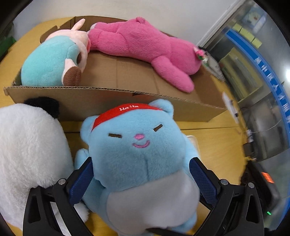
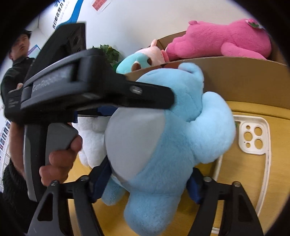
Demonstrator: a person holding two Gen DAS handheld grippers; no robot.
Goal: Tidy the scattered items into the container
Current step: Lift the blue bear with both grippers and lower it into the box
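White wall (image 1: 163, 9); wooden tabletop (image 1: 217, 145); glass-fronted shelving (image 1: 244, 76) beside.

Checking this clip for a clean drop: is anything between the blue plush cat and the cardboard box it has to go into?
Only the box's near wall, right behind the blue plush cat, which both grippers hold from its sides. It must be lifted over the rim. Inside, bare floor shows between the pink plush and the teal plush.
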